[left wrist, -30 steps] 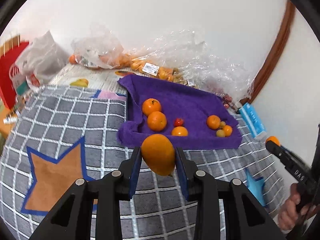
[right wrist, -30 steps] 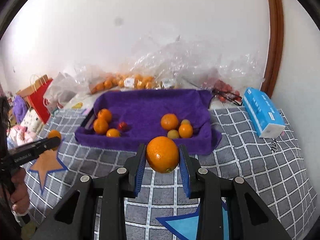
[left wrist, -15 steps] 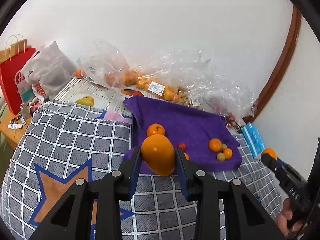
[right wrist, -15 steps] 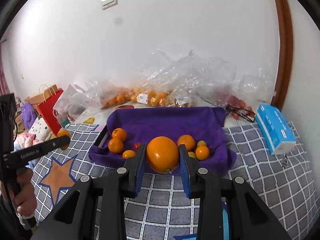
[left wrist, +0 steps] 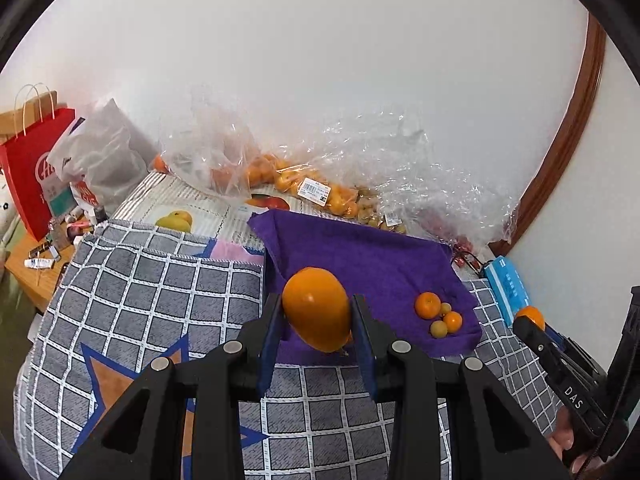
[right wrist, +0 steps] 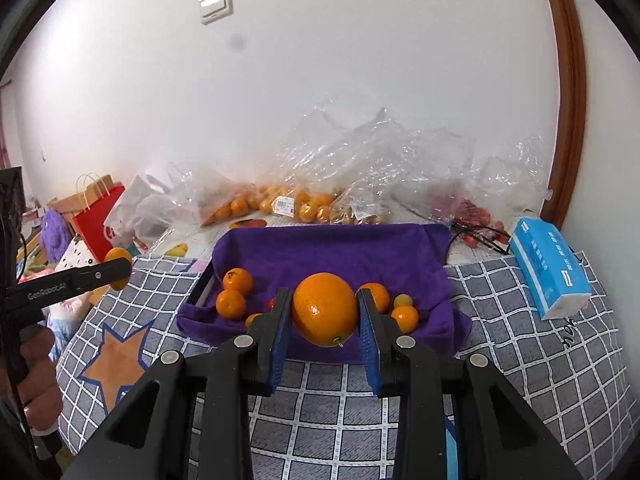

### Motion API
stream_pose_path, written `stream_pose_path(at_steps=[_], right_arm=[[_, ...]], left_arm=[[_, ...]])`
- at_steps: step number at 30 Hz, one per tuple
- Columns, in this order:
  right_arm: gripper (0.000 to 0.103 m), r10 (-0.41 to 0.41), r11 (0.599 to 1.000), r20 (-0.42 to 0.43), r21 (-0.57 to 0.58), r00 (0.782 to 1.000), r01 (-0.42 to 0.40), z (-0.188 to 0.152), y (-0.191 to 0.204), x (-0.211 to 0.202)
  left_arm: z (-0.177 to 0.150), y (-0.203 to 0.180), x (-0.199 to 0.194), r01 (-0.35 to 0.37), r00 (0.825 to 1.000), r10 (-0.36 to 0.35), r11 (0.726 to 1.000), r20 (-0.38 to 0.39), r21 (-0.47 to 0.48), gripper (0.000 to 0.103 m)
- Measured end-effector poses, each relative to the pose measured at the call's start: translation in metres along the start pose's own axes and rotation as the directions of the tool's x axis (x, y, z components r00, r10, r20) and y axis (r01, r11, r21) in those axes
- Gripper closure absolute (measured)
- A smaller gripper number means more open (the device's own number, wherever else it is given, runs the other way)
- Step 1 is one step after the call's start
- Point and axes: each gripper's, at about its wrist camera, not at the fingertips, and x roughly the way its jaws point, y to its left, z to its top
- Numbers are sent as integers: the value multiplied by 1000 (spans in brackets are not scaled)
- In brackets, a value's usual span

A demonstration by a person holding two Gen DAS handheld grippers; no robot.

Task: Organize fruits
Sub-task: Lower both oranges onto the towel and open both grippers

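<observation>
My left gripper point(left wrist: 316, 312) is shut on a large orange point(left wrist: 316, 308), held in the air in front of a tray lined with a purple towel point(left wrist: 360, 252). The right gripper point(right wrist: 325, 314) is shut on another large orange point(right wrist: 325, 308) before the same purple towel point(right wrist: 332, 248). On the towel lie small oranges point(right wrist: 234, 292) at the left and a cluster of small oranges point(right wrist: 404, 316) at the right. The right gripper point(left wrist: 532, 320) with its orange shows at the right edge of the left wrist view; the left gripper point(right wrist: 116, 268) shows at the left of the right wrist view.
Clear plastic bags of oranges point(right wrist: 280, 200) lie against the wall behind the tray. A blue tissue pack point(right wrist: 548, 268) rests at the right. A red paper bag point(left wrist: 28, 176) and a grey bag point(left wrist: 100, 164) stand at the left. A grey checked blanket point(left wrist: 160, 292) covers the surface.
Both grippers have risen and drawn back with their oranges, so the tray sits lower and smaller in view. The grips have stayed the same.
</observation>
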Motion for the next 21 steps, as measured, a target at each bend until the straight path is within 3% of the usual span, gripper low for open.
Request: stream_pose_path(at_steps=[21], right_arm=[[71,-3,996,-34,86,999,6,27,-11,34]], left_arm=[[35,0,23,34,999,-34,999,5,6,71]])
